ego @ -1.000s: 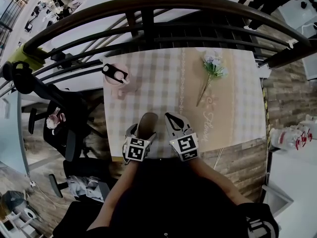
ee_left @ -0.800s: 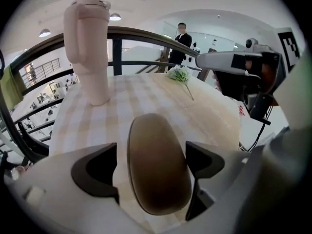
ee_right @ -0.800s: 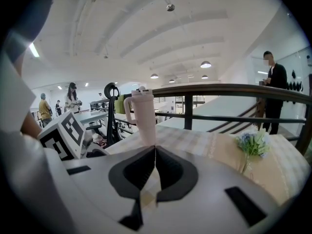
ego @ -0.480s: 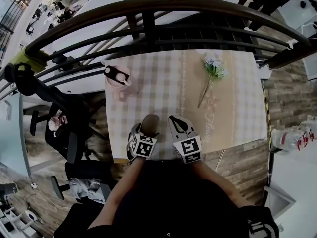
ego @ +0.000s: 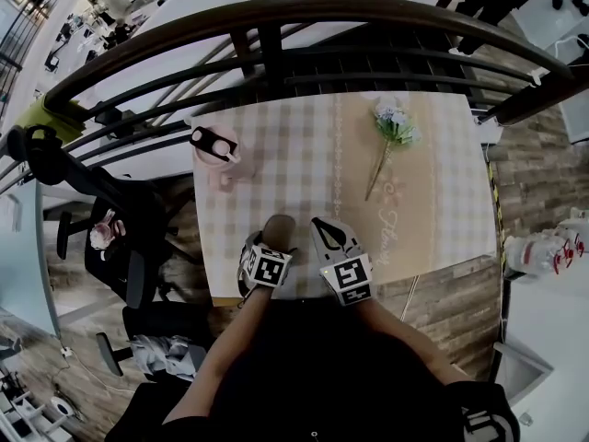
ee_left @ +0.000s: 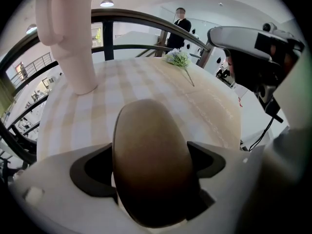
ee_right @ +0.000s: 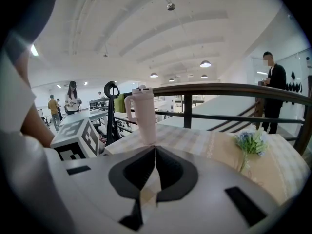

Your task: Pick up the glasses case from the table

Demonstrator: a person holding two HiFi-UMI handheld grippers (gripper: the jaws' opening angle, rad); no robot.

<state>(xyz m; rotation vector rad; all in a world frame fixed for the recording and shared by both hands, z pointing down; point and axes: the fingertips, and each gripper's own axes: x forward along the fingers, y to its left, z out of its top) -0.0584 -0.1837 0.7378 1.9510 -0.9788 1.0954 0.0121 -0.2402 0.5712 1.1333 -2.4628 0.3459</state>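
Note:
The brown oval glasses case lies on the checked tablecloth near the table's front edge. My left gripper points steeply down over it, jaws spread wide. In the left gripper view the case fills the gap between the two dark pads of the left gripper, and it still rests on the cloth. My right gripper hovers just right of the case. Its jaws meet in the right gripper view, where the right gripper holds nothing.
A pink tumbler stands at the table's far left corner. A flower sprig lies on the tan runner at the far right. A dark curved railing runs behind the table. An office chair stands to the left.
My left gripper has come down and forward over the case, so less of the case shows in the head view. The right gripper has stayed where it was.

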